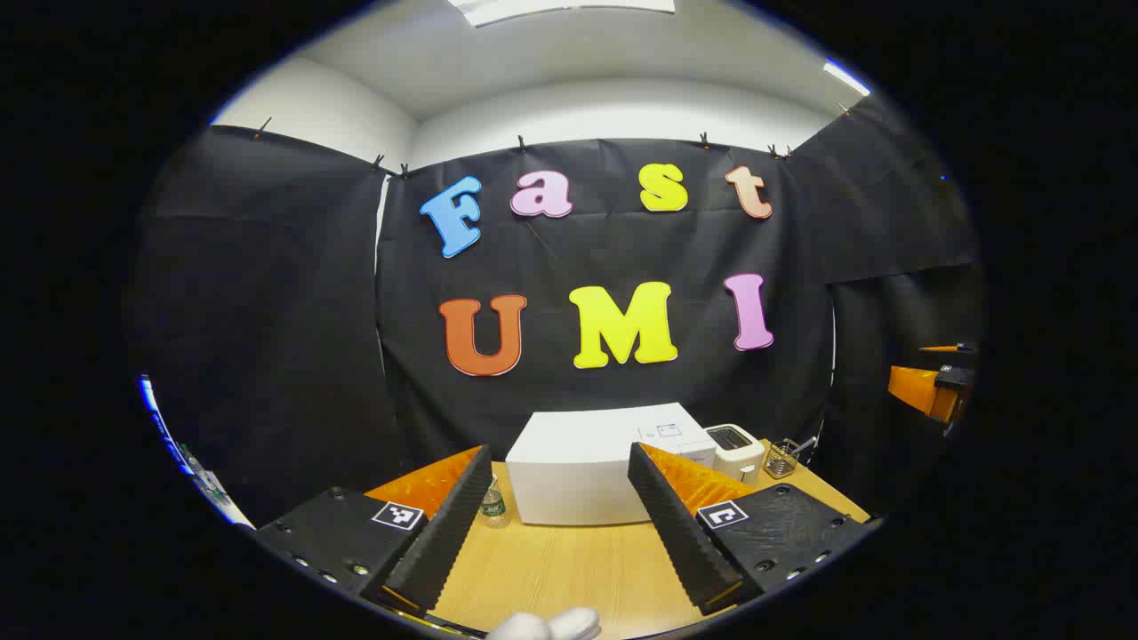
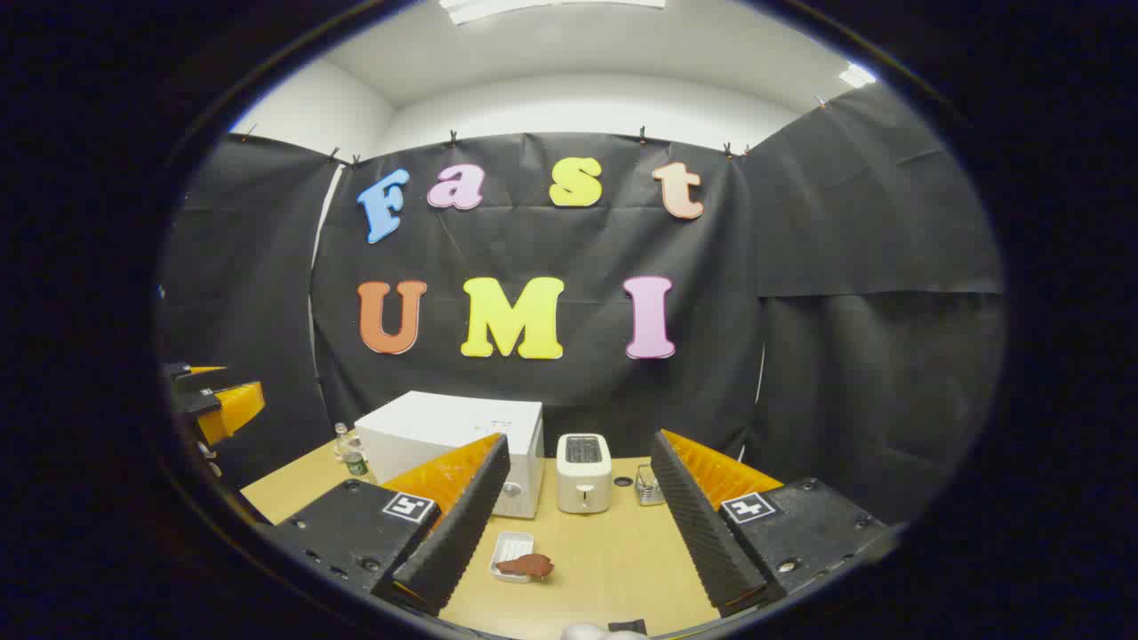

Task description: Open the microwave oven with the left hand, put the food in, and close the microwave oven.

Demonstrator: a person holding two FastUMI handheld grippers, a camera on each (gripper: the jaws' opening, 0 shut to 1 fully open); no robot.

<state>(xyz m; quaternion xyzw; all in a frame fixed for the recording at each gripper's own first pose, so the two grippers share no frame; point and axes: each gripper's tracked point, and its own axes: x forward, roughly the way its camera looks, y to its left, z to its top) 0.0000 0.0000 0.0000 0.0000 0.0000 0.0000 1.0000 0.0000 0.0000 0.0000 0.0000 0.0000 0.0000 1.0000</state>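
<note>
Microwave oven (image 1: 578, 471) is standing closed at the back of the wooden surface (image 1: 569, 569), with a toaster (image 2: 583, 471) just beside it. Food (image 2: 526, 564) is lying on a small white tray (image 2: 511, 544) nearer the front. Left hand-held gripper (image 1: 560, 533) is hovering above the surface with jaws wide apart, holding nothing. Right hand-held gripper (image 2: 578, 542) is hovering open too, above the tray.
</note>
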